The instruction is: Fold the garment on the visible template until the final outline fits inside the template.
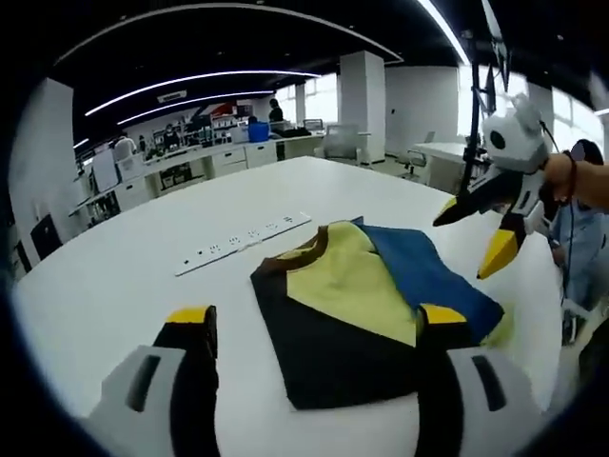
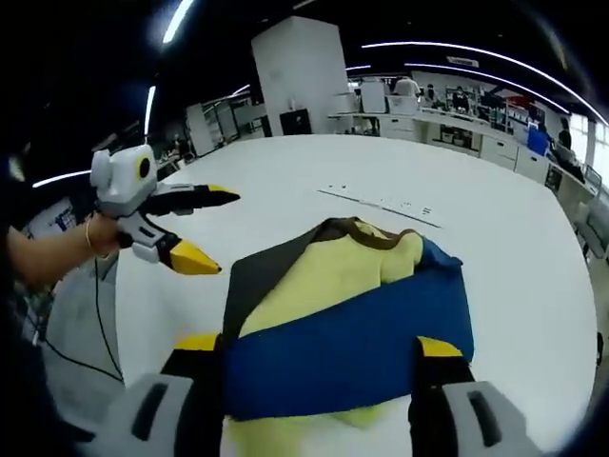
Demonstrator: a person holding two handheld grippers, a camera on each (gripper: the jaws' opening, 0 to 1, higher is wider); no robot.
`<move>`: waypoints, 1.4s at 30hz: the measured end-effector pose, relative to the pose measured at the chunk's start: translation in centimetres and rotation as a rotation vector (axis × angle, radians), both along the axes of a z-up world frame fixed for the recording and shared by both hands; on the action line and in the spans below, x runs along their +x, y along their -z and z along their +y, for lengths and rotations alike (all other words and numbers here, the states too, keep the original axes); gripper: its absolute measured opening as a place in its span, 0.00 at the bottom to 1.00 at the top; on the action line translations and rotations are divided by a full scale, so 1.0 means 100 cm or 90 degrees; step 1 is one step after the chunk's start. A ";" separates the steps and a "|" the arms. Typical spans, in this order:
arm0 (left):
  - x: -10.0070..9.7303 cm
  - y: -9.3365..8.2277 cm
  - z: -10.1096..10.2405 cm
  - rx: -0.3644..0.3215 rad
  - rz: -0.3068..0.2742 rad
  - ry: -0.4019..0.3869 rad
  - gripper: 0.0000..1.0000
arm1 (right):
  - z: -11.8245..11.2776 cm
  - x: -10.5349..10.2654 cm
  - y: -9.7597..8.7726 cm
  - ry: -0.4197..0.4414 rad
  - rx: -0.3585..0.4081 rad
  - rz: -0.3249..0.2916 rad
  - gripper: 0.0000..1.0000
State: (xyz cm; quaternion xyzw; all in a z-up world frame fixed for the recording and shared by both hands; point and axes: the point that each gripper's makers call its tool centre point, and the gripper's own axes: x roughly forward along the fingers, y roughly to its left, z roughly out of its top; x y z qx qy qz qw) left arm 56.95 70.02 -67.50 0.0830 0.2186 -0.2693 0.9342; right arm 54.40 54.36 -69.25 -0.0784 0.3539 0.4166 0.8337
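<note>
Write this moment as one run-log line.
garment: partly folded on white table | left hand-held gripper: open, empty | right hand-held gripper: open, empty | power strip: beyond garment

A large open-plan office or lab hall is shown. A broad white table (image 1: 114,276) is seen in the foreground, with a white power strip (image 1: 244,244) laid flat on it, and long linear ceiling lights (image 1: 190,78) are curved overhead between thick white pillars (image 2: 303,71). Rows of white workbenches (image 1: 200,164) cluttered with equipment are lined along the far side, where people (image 1: 275,111) are seen at work.
</note>
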 end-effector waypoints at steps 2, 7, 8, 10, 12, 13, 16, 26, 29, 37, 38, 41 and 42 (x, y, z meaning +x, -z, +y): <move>-0.011 0.000 -0.004 -0.004 0.004 0.010 0.81 | 0.001 -0.008 0.000 -0.010 0.002 -0.002 0.76; -0.031 0.005 -0.010 0.007 0.002 0.032 0.75 | 0.006 -0.034 0.005 -0.048 -0.003 0.000 0.70; -0.036 0.007 -0.011 0.002 0.005 0.032 0.73 | 0.006 -0.037 0.006 -0.051 -0.003 -0.002 0.68; -0.042 0.011 -0.013 -0.004 0.006 0.035 0.70 | 0.008 -0.044 0.008 -0.064 -0.007 -0.006 0.65; -0.048 0.015 -0.015 0.001 0.011 0.040 0.66 | 0.009 -0.050 0.011 -0.076 -0.016 -0.009 0.61; -0.051 0.017 -0.016 0.004 0.014 0.041 0.65 | 0.009 -0.052 0.012 -0.080 -0.019 -0.012 0.59; -0.062 0.026 -0.023 0.008 0.028 0.042 0.60 | 0.010 -0.057 0.020 -0.090 -0.035 -0.024 0.45; -0.087 0.059 -0.048 0.035 0.063 0.061 0.48 | 0.012 -0.069 0.033 -0.124 -0.081 -0.068 0.23; -0.092 0.067 -0.050 0.031 0.075 0.060 0.43 | 0.011 -0.072 0.036 -0.134 -0.098 -0.074 0.19; -0.097 0.083 -0.054 0.025 0.095 0.046 0.29 | 0.010 -0.075 0.038 -0.140 -0.109 -0.095 0.10; -0.096 0.084 -0.055 0.024 0.096 0.042 0.27 | 0.011 -0.075 0.038 -0.142 -0.109 -0.096 0.09; -0.096 0.087 -0.056 0.027 0.098 0.041 0.22 | 0.010 -0.076 0.042 -0.150 -0.124 -0.104 0.07; -0.096 0.090 -0.056 0.027 0.106 0.039 0.20 | 0.010 -0.076 0.042 -0.150 -0.124 -0.103 0.07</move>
